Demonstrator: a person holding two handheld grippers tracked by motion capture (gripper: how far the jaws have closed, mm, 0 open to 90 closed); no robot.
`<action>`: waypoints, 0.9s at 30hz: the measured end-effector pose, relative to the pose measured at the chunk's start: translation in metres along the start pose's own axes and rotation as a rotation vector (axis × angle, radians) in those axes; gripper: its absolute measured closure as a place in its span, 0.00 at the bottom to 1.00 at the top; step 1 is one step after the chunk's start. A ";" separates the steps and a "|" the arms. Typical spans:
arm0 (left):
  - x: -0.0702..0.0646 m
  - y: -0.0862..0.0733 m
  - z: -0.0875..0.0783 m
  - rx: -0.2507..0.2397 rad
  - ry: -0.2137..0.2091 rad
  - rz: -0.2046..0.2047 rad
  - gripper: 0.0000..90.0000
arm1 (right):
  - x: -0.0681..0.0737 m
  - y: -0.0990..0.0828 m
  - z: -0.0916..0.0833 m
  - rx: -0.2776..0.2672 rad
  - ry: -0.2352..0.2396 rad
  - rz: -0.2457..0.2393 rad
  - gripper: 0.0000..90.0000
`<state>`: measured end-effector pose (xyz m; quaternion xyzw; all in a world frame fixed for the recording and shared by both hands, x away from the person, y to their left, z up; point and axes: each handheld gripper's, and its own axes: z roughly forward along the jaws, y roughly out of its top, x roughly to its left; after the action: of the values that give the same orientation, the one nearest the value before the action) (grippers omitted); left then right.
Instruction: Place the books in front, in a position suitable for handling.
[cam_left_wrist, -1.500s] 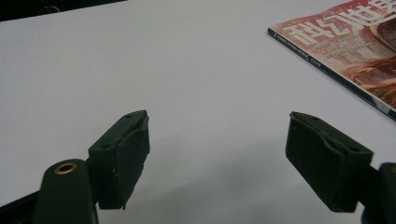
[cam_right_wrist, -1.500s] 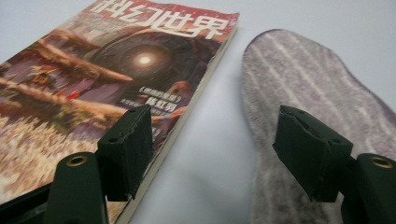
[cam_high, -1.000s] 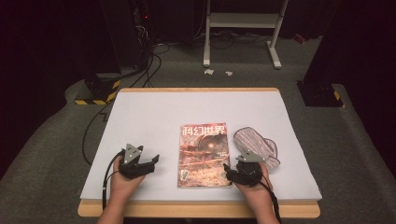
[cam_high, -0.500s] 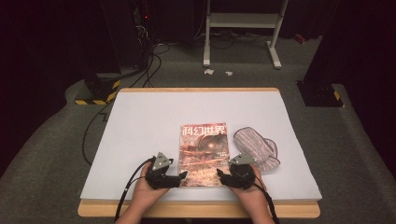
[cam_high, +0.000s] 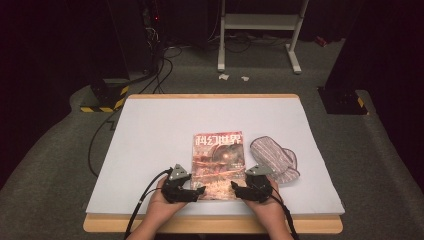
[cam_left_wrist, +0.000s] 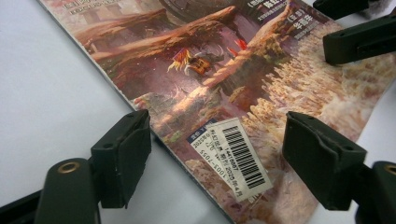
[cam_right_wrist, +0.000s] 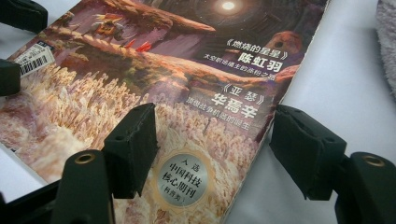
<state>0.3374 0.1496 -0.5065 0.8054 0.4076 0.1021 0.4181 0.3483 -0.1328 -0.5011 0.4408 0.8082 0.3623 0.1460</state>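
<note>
Magazine (cam_high: 218, 165) flat near table's (cam_high: 150, 150) front edge; left gripper (cam_left_wrist: 215, 154) open astride its near-left corner, right gripper (cam_right_wrist: 212, 154) open astride near-right; striped cloth (cam_high: 274, 159) just right; open tabletop beyond.

Dark room, grey carpet floor (cam_high: 60, 165); white metal stand (cam_high: 260, 22) behind table; cables (cam_high: 165, 55) on floor.

Both grippers (cam_high: 182, 186) (cam_high: 255, 188) are black with grey three-cornered top plates, trailing black cables.
</note>
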 end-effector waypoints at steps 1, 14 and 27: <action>0.000 0.000 0.000 0.003 0.005 0.004 0.28 | 0.001 0.001 0.000 0.003 -0.001 0.003 0.35; 0.026 0.009 0.001 0.001 0.079 -0.017 0.30 | 0.015 0.015 0.015 0.013 -0.020 0.007 0.36; 0.032 0.003 -0.004 -0.029 0.119 -0.073 0.31 | 0.027 0.010 0.013 0.008 0.033 -0.026 0.39</action>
<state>0.3574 0.1749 -0.5073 0.7764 0.4595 0.1404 0.4080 0.3458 -0.1013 -0.5007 0.4250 0.8175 0.3643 0.1354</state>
